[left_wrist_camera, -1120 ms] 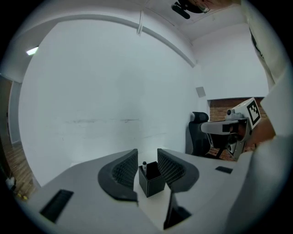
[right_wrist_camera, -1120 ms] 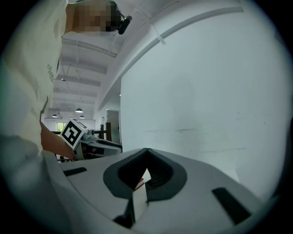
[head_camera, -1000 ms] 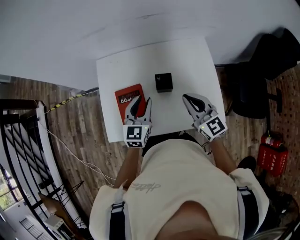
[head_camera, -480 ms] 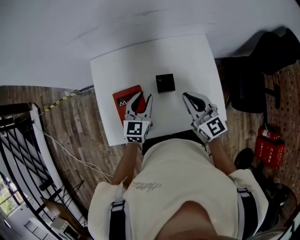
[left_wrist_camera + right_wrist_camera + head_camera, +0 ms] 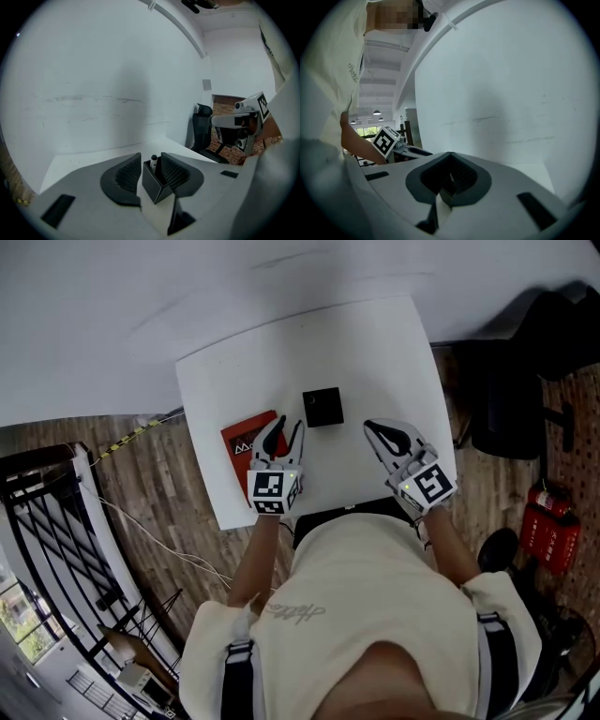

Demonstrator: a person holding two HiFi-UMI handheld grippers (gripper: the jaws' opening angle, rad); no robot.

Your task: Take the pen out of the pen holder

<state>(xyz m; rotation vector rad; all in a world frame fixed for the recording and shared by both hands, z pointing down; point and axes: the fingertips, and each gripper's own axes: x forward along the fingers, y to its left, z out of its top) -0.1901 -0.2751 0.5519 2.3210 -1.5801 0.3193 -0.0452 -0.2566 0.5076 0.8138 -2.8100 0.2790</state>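
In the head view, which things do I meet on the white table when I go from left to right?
red book → black pen holder → right gripper

No legible print (red book (image 5: 239, 442) too)

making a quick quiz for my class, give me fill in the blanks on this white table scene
The square pen holder holding a dark-capped pen is ___. The flat book beside the left gripper is ___. The left gripper's jaws stand ___. The jaws of the right gripper stand ___.
Missing: black; red; apart; together.
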